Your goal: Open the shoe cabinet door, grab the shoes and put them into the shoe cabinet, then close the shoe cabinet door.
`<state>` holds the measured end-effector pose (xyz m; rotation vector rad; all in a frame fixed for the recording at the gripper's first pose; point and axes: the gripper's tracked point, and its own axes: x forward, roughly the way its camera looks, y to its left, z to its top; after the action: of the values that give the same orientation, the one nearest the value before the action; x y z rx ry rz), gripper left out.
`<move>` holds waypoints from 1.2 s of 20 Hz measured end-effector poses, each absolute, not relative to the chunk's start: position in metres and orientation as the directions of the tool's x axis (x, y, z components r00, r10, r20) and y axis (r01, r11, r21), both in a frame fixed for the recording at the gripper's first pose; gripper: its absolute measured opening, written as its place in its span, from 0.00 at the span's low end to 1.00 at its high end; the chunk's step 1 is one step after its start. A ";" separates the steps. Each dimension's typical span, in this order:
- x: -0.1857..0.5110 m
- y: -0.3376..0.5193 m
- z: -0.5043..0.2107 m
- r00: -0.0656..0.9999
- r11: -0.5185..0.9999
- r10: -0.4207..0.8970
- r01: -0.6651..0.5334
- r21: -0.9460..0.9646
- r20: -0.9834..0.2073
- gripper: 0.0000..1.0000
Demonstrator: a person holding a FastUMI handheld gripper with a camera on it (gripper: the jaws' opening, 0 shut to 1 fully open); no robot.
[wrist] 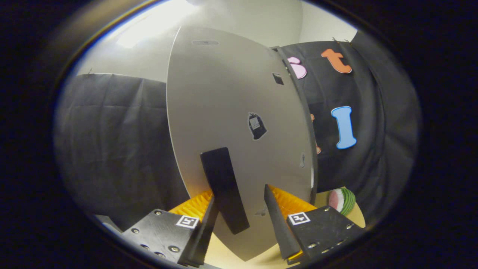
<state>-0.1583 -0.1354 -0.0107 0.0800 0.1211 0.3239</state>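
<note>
The grey shoe cabinet door (231, 97) stands upright right in front of me, and its right edge (313, 149) shows against the black cloth. A long black handle (224, 190) is fixed low on the door and tilts a little. My gripper (239, 192) is open with its fingers on either side of the handle. The left finger (209, 213) lies against the handle's left side. A gap of bare door separates the right finger (274, 209) from the handle. A small dark sticker (257, 126) sits on the door above the handle.
A tan tabletop (261, 257) runs below the door. A round watermelon-patterned thing (341, 200) lies on it, right of the door's edge. Black cloth walls (112, 142) hang on both sides, with a pale wall above.
</note>
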 end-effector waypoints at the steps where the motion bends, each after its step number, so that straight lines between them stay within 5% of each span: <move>1: -0.154 -0.127 -0.012 0.939 0.944 0.326 -0.317 0.090 -0.107 0.74; 5: -0.127 -0.099 -0.022 0.937 0.943 0.330 -0.321 0.084 -0.118 0.85; 24: -0.016 -0.014 -0.042 0.954 0.958 0.278 -0.268 0.098 -0.113 0.89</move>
<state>-0.0161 -0.0138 -0.0425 0.0824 0.1266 0.2776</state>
